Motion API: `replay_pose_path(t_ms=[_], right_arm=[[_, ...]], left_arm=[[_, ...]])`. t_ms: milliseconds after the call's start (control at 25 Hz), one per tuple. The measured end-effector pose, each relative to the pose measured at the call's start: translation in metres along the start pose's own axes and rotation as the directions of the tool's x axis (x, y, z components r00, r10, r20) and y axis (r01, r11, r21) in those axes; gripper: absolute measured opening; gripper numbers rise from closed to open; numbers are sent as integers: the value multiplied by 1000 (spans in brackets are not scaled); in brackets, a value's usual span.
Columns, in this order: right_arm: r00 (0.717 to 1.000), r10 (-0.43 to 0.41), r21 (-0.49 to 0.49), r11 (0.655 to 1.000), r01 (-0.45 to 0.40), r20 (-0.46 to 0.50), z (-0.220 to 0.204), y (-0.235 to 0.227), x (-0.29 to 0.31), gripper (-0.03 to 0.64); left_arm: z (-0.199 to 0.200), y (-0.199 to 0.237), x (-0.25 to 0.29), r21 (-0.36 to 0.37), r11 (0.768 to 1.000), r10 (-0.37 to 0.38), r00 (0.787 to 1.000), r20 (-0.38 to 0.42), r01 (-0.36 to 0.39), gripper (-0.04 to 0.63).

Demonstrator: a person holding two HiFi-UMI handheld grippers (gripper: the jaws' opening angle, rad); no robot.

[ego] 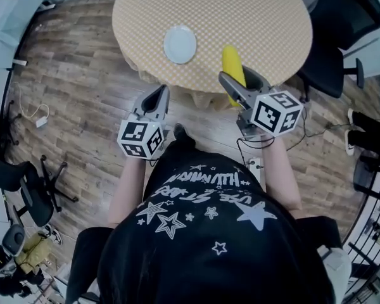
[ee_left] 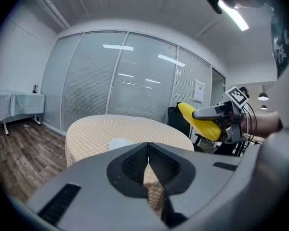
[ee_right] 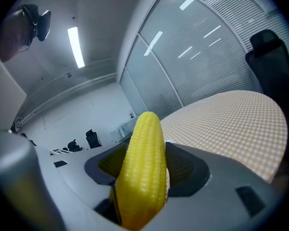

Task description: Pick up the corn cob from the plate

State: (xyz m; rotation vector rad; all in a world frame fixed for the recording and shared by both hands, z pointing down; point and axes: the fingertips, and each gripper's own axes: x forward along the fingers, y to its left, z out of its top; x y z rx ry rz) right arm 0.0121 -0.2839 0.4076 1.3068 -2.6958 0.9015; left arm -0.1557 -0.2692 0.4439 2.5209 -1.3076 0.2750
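Note:
A yellow corn cob [ego: 232, 68] is clamped between the jaws of my right gripper [ego: 239, 85], held above the near edge of the round table; it fills the right gripper view as the same corn cob [ee_right: 143, 172] and shows as a yellow cob [ee_left: 199, 121] at the right of the left gripper view. The small white plate [ego: 180, 44] lies bare on the checked tablecloth, to the left of the cob. My left gripper [ego: 158, 99] hangs just off the table's near edge with its jaws pressed together and nothing in them.
The round table [ego: 266, 18] has a yellow checked cloth. Black office chairs [ego: 339, 37] stand at its right. Wood floor surrounds it, with cables and a chair base [ego: 50, 189] at the left. Glass partitions [ee_left: 130, 81] lie beyond the table.

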Motion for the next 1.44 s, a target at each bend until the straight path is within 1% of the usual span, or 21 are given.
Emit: replay_pose_path(t_ms=[120,240,360,560,800,960,1160,1200,1360,1440], right_arm=[[1000,5,-4,1000,-5,25,-4,-1,-33,262],[999,6,-33,999,-4,39,-10,-1,-66,262],[999,13,-40,999,-12,47,-17,4,-94,262],[998,34,-90,995,-30,51,-28,16,-136,262],[998,57,-92,994,-53,38,-46,21,-171,262],[997,74,-91,993,-72,22,-55,23,-183,262],[995,95,-104,990,-94,12,-62,30,-186,262],[995,101,-103,990,-100,9,-64,32,-185,262],[994,104,-111,988,-105,-10,-68,36,-178,262],[995,100,-123,987,-101,-17,-70,38,-175,262]], left_arm=[[-4,-29,-5,7,1000,-5,1000,5,5,7],[-11,-59,-7,7,1000,-12,1000,-1,12,8],[-11,-88,-15,28,999,-27,1000,4,27,8],[-8,-133,-34,42,999,-32,999,31,30,8],[-16,-175,-55,41,999,-33,999,38,32,8],[-16,-191,-68,26,1000,-19,999,46,18,8],[-12,-197,-83,23,1000,0,998,70,-1,8],[-12,-197,-86,14,1000,3,997,75,-4,8],[-8,-194,-94,-60,998,9,994,105,-2,8],[-7,-191,-97,-78,997,13,993,114,-4,8]])
